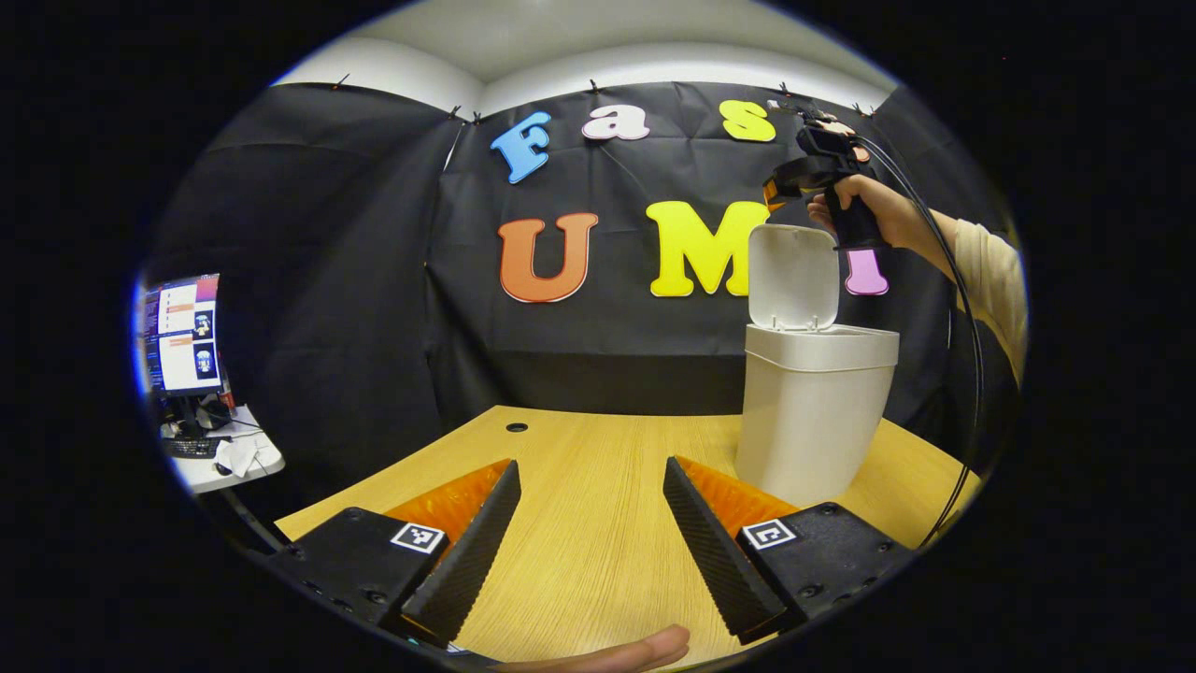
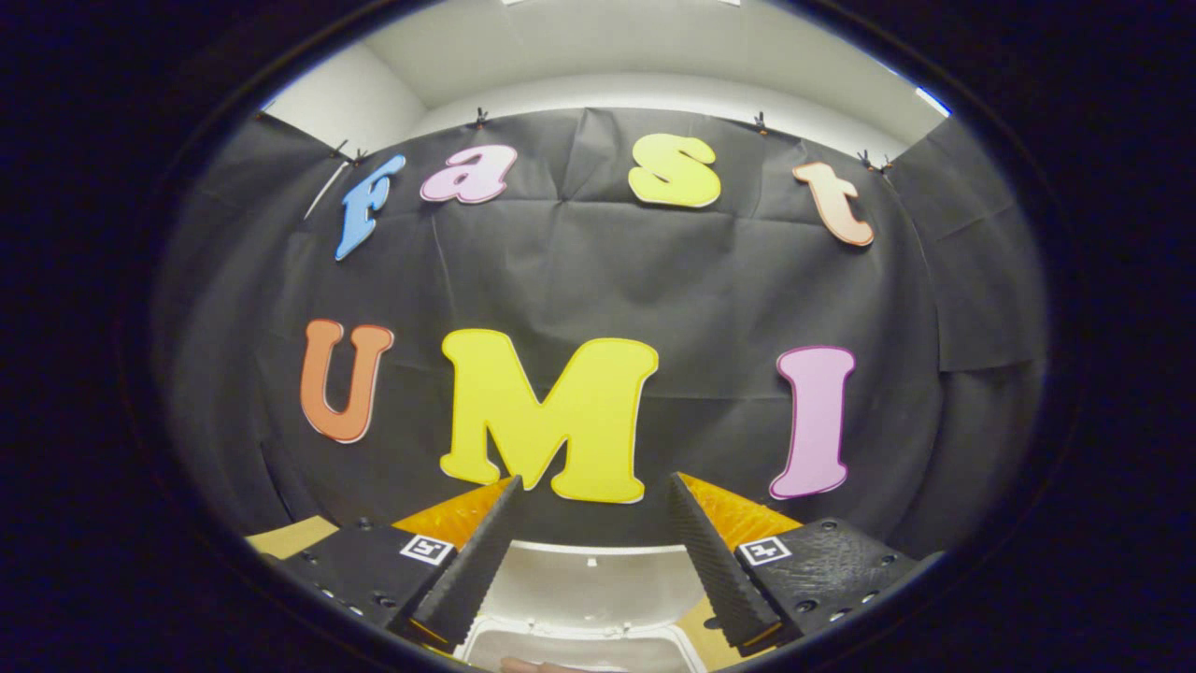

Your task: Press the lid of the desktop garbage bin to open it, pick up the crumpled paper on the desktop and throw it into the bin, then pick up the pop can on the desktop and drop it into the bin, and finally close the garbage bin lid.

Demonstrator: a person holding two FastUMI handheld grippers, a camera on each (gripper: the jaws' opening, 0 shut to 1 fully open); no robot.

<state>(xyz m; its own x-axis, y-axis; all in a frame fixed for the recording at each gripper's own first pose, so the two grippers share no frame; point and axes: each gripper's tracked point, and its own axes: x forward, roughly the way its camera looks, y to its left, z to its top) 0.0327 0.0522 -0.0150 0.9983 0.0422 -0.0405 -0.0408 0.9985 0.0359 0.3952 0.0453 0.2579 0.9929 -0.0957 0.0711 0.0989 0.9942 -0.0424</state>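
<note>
- The left gripper (image 1: 589, 509) is hovering low over the wooden desk (image 1: 598, 551), its fingers spread wide apart and gripping nothing, bare wood showing between them.
- A fingertip (image 1: 645, 650) is poking in at the very bottom of the left gripper view, just under the fingers.
- The bin (image 1: 811, 411) is standing upright on the desk toward its right side, just beyond the left gripper's right finger, with the far edge of the desk behind it.
- The bin's lid (image 1: 792, 276) is standing open, tipped up and back from the hinge at the rear of the rim.
- The right gripper (image 2: 589, 533) is hanging in the air above the open bin with its fingers parted and nothing between them; in the right gripper view the raised lid (image 2: 589, 579) and the bin's rim (image 2: 579, 645) are lying directly below its tips.
- In the left gripper view a hand (image 1: 864, 210) in a pale sleeve (image 1: 990, 276) is gripping the handle of that right gripper above and slightly behind the lid.
- Off the desk's left edge, a lit monitor (image 1: 182, 332) is sitting on a small white side table (image 1: 229, 463).
</note>
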